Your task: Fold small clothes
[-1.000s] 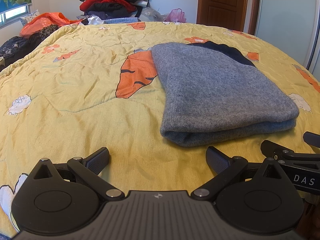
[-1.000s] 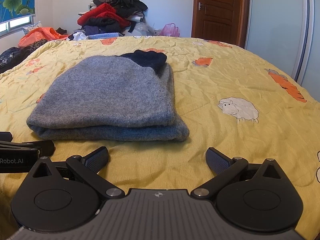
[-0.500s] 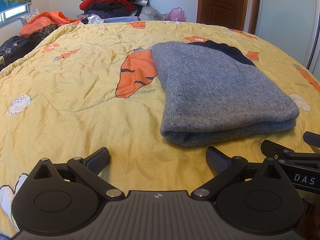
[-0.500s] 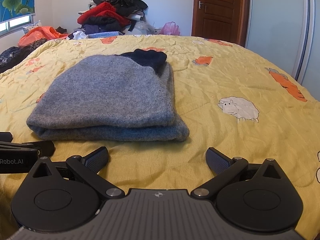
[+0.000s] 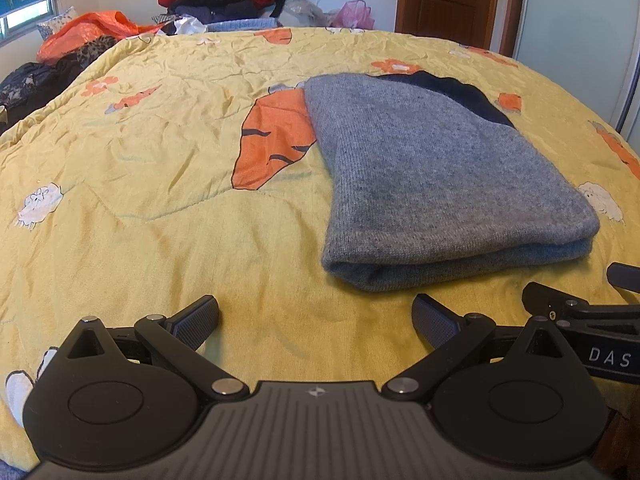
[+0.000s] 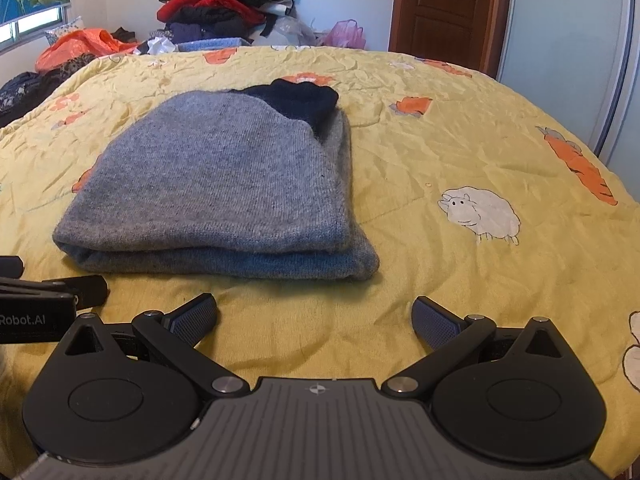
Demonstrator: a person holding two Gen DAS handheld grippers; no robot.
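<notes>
grey knit sweater [image 5: 432, 184] [image 6: 216, 184] | folded flat | navy part on top | on bed

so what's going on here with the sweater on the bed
A grey sweater with a dark navy part lies folded on the yellow quilt. The left hand-held gripper and right hand-held gripper are both open and empty, hovering just short of its near edge. Neither touches it.

Soft daylight from the window [image 6: 34, 22] at far left fills both views evenly, and shadows are faint. Focus is sharp. Fisheye distortion bows the bed [image 5: 140, 200] and door [image 6: 444, 12] near the edges.
</notes>
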